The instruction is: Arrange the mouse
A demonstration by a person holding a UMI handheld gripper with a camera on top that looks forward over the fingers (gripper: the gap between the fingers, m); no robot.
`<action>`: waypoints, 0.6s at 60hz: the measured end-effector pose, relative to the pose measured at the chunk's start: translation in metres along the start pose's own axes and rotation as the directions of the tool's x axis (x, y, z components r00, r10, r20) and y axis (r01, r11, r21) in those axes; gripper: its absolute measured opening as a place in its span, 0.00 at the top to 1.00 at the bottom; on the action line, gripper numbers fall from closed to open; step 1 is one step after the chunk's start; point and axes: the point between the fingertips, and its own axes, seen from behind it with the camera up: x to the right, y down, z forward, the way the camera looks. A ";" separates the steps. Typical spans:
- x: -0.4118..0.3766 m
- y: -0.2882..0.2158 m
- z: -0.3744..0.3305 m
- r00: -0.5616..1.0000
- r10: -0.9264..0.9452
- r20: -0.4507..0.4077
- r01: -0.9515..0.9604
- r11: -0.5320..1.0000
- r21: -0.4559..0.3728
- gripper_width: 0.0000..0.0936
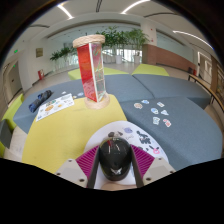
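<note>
Black and shiny, the mouse (114, 155) sits low in the middle of the frame, squeezed from both sides by the tongs (115, 163), probably so it can be carried over the yellow and grey table (60, 135) toward the tall red box (90, 68).

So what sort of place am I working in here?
Probably an office lounge or lobby: ceiling strip lights, potted plants by the far wall, and a grey-and-yellow table carrying a display stand. The jaws grip a black mouse.
</note>
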 end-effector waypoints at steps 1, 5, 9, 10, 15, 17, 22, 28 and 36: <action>0.002 0.001 -0.001 1.000 -0.006 -0.007 0.006 1.000 -0.007 0.38; 0.012 0.006 -0.014 0.998 -0.009 -0.054 0.007 0.999 -0.044 0.13; 0.012 0.004 -0.034 0.998 0.011 -0.057 -0.013 1.000 -0.028 0.10; 0.010 0.003 -0.040 0.999 0.018 -0.051 -0.019 1.000 -0.021 0.11; 0.002 -0.002 -0.074 0.999 0.020 -0.037 -0.020 1.000 0.009 0.10; -0.003 -0.005 -0.090 0.999 0.005 -0.034 -0.004 1.000 0.029 0.11; -0.016 -0.012 -0.131 0.999 -0.026 -0.038 0.029 0.995 0.097 0.10; -0.040 -0.003 -0.170 0.998 -0.053 -0.028 0.056 0.989 0.134 0.11; -0.075 0.019 -0.209 0.995 -0.101 0.000 0.100 0.982 0.161 0.10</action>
